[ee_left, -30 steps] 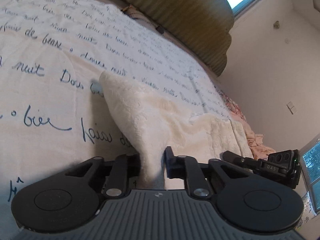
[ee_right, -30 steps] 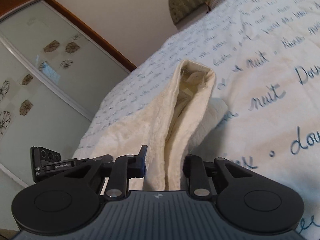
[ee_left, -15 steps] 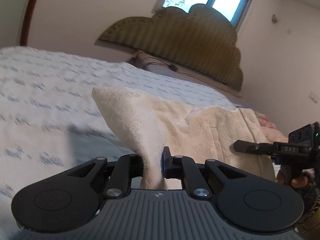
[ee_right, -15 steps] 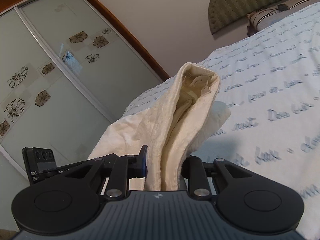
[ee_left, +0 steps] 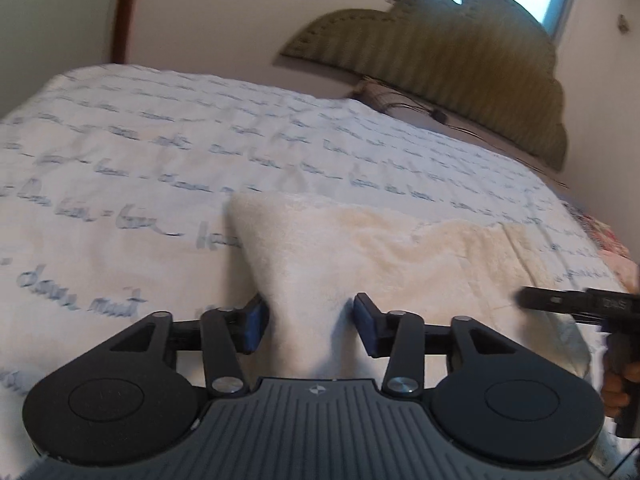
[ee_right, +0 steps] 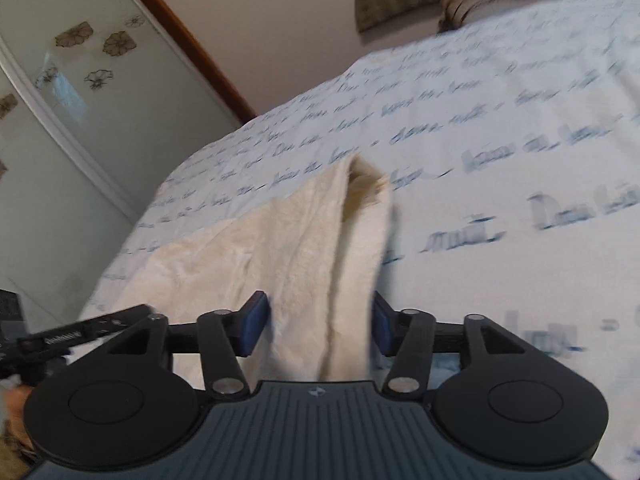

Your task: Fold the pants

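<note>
Cloth lies between both sets of jaws, but neither set presses on it now: the left gripper (ee_left: 308, 322) and the right gripper (ee_right: 316, 322) each stand spread, blue pads clear of the fabric on either side. The cream, fleecy pants (ee_left: 384, 256), already doubled over, rest on the white bedspread printed with blue script (ee_left: 120, 168), one folded end toward each gripper. In the right wrist view the far end of the fold gapes open a little, showing a darker inner layer.

Snagging is the main risk, in my judgement. With fleece sitting between the pads, pulling either gripper back low or at a slant could drag the pile along and undo the fold. The gaping end may also spring wider, since soft, thick fabric resists a crease. Both views are blurred, so how flat the layers lie cannot be told.
</note>
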{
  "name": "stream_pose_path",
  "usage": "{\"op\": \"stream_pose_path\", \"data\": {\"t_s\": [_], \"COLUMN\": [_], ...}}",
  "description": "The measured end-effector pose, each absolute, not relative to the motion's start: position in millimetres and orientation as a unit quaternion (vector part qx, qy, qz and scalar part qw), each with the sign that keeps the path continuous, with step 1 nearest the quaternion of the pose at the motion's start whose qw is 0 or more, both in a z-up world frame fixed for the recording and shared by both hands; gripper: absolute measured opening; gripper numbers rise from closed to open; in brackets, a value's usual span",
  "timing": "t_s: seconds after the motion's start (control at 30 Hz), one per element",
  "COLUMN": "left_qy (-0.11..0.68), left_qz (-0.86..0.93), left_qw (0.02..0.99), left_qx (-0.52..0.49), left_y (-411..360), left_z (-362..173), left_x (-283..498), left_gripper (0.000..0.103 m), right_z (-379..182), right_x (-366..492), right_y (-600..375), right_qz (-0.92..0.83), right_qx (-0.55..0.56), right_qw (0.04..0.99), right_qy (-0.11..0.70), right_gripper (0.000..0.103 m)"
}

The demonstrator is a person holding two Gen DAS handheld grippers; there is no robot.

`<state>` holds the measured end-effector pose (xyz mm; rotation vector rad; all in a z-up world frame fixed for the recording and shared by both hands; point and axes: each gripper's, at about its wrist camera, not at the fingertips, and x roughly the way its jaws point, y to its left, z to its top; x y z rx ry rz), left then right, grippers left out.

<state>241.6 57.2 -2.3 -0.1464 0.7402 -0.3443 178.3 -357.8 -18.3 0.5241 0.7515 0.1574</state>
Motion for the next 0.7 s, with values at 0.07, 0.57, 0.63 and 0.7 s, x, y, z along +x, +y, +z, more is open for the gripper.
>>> {"op": "stream_pose_path", "data": {"t_s": [0.07,0.57,0.63,0.7], "left_qy": [0.343,0.352,0.343,0.343], "left_qz": [-0.151,-0.145,-0.129,-0.122], "left_qw": [0.926,0.925,0.93,0.931], "left_qx": [-0.051,-0.003,0.014,0.015], "left_y": [58.9,31.5,28.6,25.6], "left_z": [7.5,-1.6,3.7,7.5], "left_x": [225.4,155.2,144.6,134.3], "left_gripper": [0.061,0.089,0.089,0.091], "right_z": [-0.1,16.4,25.6,30.2], "right_x": [155.8,94.4,82.7,71.7], "right_y": [-352.5,-260.3,-257.2,-253.5], "right_qz": [0.033,0.088,0.084,0.085], "right_qx": [0.204,0.072,0.08,0.078], "right_qw": [0.919,0.937,0.941,0.943], "right_qy": [0.334,0.33,0.317,0.313], "right_gripper": [0.057,0.066,0.076,0.076]}}
